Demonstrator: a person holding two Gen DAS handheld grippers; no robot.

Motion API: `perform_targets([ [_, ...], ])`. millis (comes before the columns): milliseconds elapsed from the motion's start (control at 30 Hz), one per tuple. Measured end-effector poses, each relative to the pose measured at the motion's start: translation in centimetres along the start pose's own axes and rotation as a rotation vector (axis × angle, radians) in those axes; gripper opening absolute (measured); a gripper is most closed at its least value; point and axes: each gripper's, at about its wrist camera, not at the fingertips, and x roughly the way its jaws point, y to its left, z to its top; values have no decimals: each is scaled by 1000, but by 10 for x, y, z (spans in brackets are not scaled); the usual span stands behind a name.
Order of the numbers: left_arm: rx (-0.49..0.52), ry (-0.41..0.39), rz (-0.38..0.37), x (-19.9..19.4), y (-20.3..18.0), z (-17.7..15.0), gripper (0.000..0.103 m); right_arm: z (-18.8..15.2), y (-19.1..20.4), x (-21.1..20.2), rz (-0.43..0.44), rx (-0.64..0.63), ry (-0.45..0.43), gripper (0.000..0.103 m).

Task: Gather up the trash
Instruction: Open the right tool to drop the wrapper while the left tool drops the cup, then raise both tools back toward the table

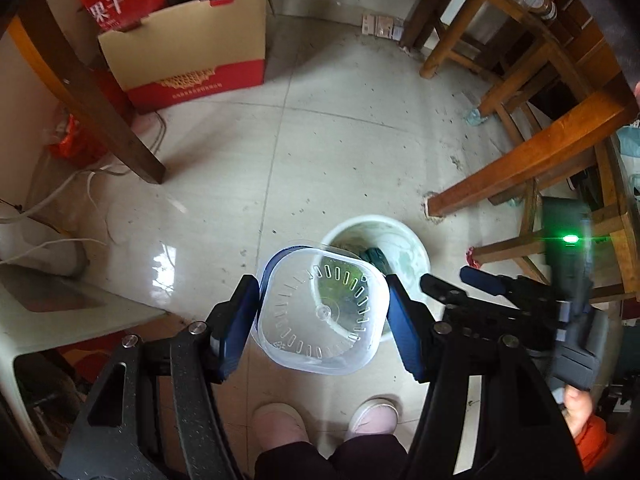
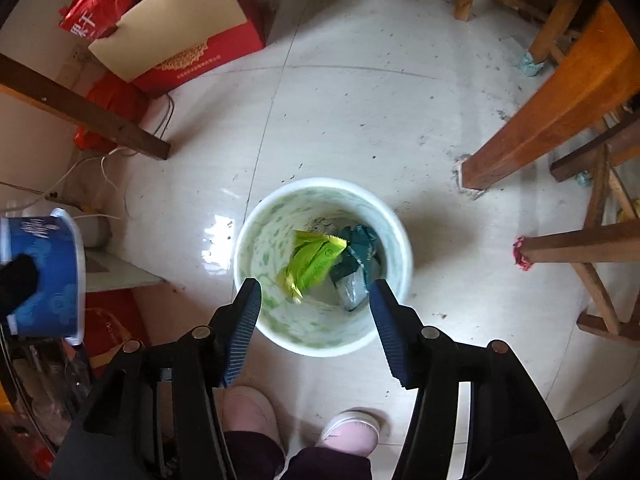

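Gripping a clear tub, the left hand-held gripper hovered above the bin; the right hand-held gripper, beside it, hung released over wrappers.

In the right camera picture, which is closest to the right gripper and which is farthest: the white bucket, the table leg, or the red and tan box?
1. White bucket, right under the open right gripper.
2. Table leg, off to the right.
3. Red and tan box, far away, upper left.

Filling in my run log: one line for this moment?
left gripper: holding clear tub | right gripper: open, empty | bin: green wrapper inside
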Motion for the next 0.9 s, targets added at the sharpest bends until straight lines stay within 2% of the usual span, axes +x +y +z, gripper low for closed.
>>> perform_targets([
  [267, 25, 30, -71, 21, -39, 4, 63, -12, -41, -39, 21, 101, -70, 53],
  [367, 4, 109, -105, 36, -50, 6, 66, -14, -53, -54, 22, 124, -98, 53],
  [467, -3, 114, -94, 38, -57, 5, 66, -15, -60, -64, 35, 140, -116, 53],
  [600, 55, 88, -43, 25, -69, 5, 67, -17, -59, -75, 54, 142, -132, 53],
  [700, 60, 79, -50, 7, -72, 5, 66, -17, -55, -84, 59, 137, -133, 53],
  [900, 54, 34, -40, -55, -69, 16, 66, -11, -45, -120, 70, 119, -145, 53],
])
